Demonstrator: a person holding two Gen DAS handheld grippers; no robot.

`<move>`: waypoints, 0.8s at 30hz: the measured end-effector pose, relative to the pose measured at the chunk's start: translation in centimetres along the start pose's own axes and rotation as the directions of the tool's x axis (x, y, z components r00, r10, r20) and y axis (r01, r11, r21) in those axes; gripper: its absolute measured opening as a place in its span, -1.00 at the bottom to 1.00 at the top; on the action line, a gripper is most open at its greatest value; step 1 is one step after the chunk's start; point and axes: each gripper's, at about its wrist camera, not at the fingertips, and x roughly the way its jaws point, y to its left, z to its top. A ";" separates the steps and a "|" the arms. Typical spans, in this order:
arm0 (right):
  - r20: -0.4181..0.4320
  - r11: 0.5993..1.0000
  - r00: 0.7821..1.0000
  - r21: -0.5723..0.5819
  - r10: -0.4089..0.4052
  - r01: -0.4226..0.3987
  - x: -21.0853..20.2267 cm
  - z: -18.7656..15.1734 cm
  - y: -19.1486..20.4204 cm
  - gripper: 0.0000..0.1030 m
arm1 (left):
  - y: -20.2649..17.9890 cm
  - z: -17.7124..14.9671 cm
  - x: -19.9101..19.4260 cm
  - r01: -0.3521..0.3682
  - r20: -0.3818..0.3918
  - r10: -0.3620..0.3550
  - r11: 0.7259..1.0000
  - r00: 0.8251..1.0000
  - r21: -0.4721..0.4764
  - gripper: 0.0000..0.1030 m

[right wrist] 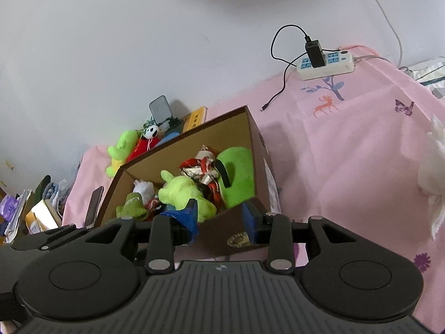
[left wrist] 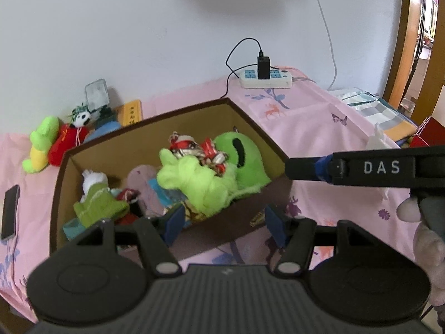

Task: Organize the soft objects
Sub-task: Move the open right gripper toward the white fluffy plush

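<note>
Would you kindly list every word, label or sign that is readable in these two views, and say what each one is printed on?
"DAS": white capitals on the side of the right gripper, seen from the left wrist view.
Yellow book by the wall: dark characters on the cover, too blurred to read.
Gold emblem on the front of the cardboard box: too small to read.
Power strip: blue socket panels, no legible text.

A pink sheet (left wrist: 319, 128) covers the bed. A cardboard box (left wrist: 222, 222) sits on it. Beyond the box lies a power strip (left wrist: 267, 79); left of it, a phone (left wrist: 10, 211).
</note>
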 end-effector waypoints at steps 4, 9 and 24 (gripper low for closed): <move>-0.019 1.000 1.000 -0.001 -0.006 0.006 -0.6 -0.4 -1.1 -0.64 | -1.4 -0.3 -0.1 0.001 -0.015 -0.001 1.000 1.000 -0.003 0.23; -0.044 1.000 0.999 0.010 -0.023 0.024 -1.2 -0.7 -2.9 -0.64 | -3.6 -0.4 0.4 0.011 -0.046 -0.011 1.000 0.999 -0.005 0.25; -0.107 0.990 0.988 0.073 -0.111 0.119 -3.1 -1.9 -9.2 -0.63 | -10.4 -0.2 4.4 0.086 -0.139 -0.080 0.995 0.987 0.042 0.25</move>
